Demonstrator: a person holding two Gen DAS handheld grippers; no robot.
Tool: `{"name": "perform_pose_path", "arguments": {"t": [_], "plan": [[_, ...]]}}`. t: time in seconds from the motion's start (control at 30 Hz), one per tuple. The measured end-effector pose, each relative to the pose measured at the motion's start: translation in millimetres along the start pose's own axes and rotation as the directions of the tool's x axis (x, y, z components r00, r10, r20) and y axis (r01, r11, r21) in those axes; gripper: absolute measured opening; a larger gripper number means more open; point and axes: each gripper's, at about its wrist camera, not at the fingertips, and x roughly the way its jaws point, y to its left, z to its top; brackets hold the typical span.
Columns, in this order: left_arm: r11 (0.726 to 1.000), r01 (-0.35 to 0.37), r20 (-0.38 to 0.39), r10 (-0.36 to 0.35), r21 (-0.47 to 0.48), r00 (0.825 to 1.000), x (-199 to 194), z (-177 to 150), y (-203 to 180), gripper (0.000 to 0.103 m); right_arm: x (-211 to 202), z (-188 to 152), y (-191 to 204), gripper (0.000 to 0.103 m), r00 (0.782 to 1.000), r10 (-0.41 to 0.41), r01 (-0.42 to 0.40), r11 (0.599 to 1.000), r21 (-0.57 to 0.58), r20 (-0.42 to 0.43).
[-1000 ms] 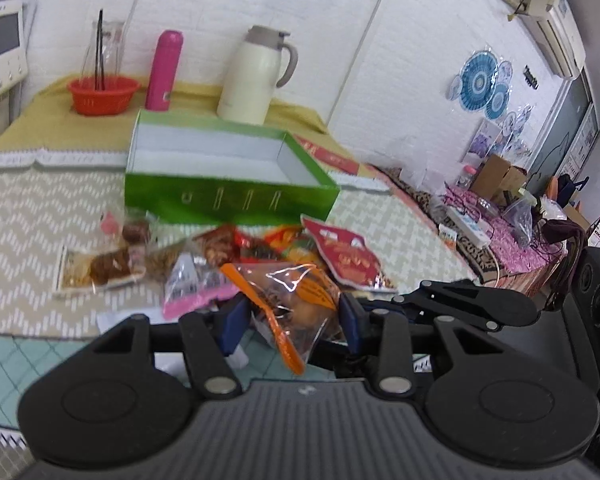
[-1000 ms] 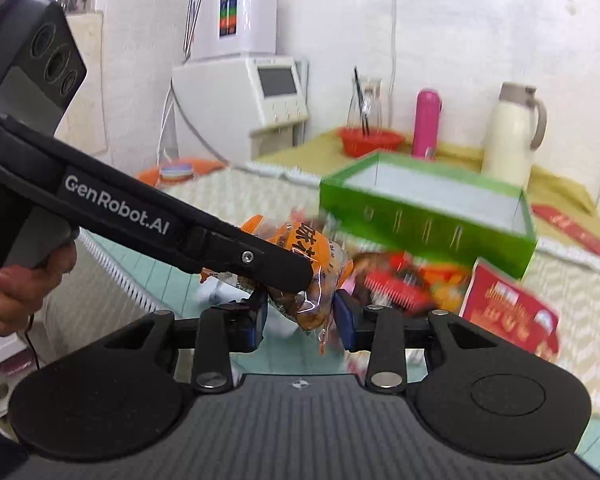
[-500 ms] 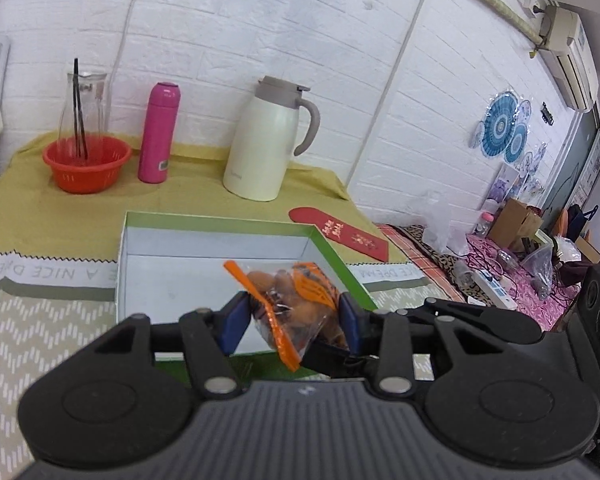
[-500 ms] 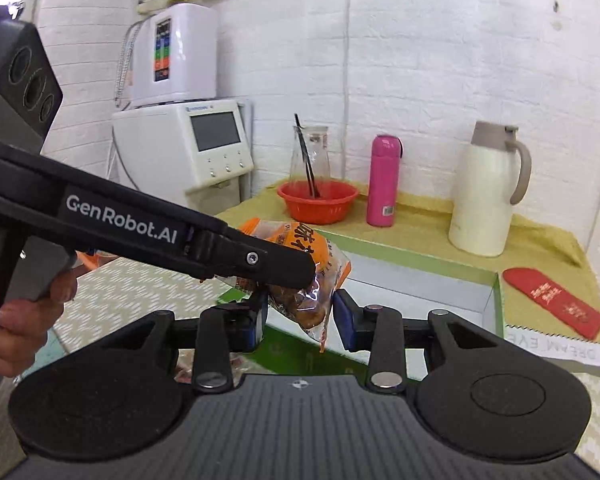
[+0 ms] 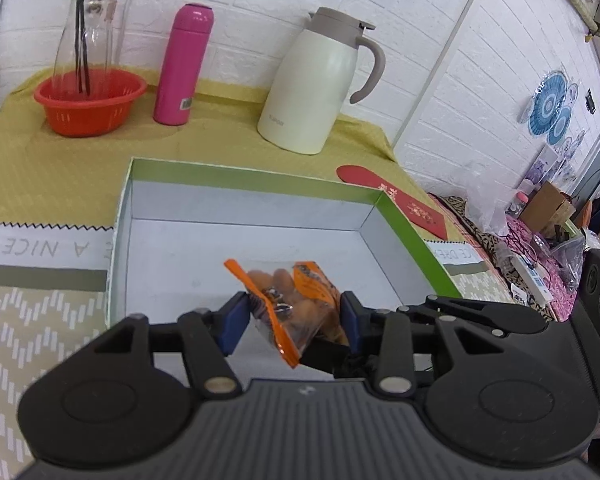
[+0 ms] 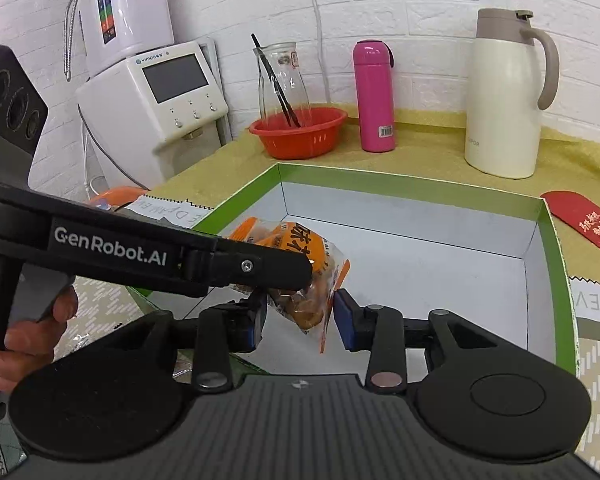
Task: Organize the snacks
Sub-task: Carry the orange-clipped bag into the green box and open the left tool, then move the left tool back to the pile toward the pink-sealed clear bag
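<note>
change: both tools are now hanging over the green box (image 5: pixel 412 236), carrying the orange snack bag (image 5: pixel 296 300); a second ago they were lifting it over the snack pile on the worktop, with the box well beyond.
left tool (image 5: pixel 290 316): jaws have just been opening, part-way wide; bag is sitting between the blue pads, grip is looking slack.
right tool (image 6: pixel 300 320): jaws standing mid-width around the bag's lower end; cannot tell whether the pads are pressing.
bag: hanging mid-frame above the box's white floor, near its front wall, not resting yet.
task: reading as the release starting; box is holding nothing else so far.
risk: bag may be snagging on a pad while dropping.
</note>
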Motion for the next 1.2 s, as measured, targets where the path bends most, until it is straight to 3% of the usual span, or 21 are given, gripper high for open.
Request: {"name": "perform_pose_path", "arguments": {"t": [0.07,0.1,0.13,0.27,0.37,0.5,0.67,0.97,1.2], "plan": [[1.0,-0.007,-0.012,0.007,-0.014,1.0,2.9,0.1,2.0,0.063,4.2,0.9,-0.5,0.069,1.0,-0.008,0.008,1.0,-0.011,-0.012],[1.0,-0.008,-0.007,0.008,-0.023,1.0,1.4,-0.5,2.2,0.076,3.7,1.7,-0.2,0.08,1.0,-0.015,0.015,1.0,-0.026,-0.004],[0.999,-0.015,0.004,0.016,-0.035,1.0,-1.8,-1.1,2.3,0.08,0.6,2.3,1.5,0.103,1.0,-0.024,0.024,0.999,-0.043,0.009],[0.996,-0.087,0.061,0.088,-0.013,0.994,-21.9,-1.4,-5.8,0.08,-26.3,2.6,8.2,0.103,0.993,-0.043,0.054,0.994,-0.096,0.11],[0.988,-0.154,0.11,0.152,0.012,0.982,-40.9,-3.4,-16.7,0.08,-47.2,3.2,18.0,0.103,0.989,-0.065,0.081,0.989,-0.121,0.135],[0.985,-0.168,0.168,0.16,0.034,0.973,-70.5,-9.4,-31.6,0.08,-76.2,1.5,32.1,0.103,0.983,-0.087,0.104,0.989,-0.106,0.16],[0.972,-0.225,0.246,0.202,0.068,0.948,-114.7,-24.6,-56.8,0.08,-118.1,-3.7,52.5,0.103,0.977,-0.098,0.117,0.989,-0.092,0.192],[0.981,-0.18,0.325,0.149,0.069,0.934,-193.4,-78.3,-81.5,0.08,-191.8,-44.2,78.2,0.103,0.966,-0.111,0.113,0.994,0.003,0.232],[0.986,-0.159,0.294,0.138,0.049,0.946,-210.4,-140.8,-78.7,0.08,-211.7,-101.2,78.1,0.103,0.964,-0.121,0.089,0.986,0.142,0.235]]}}
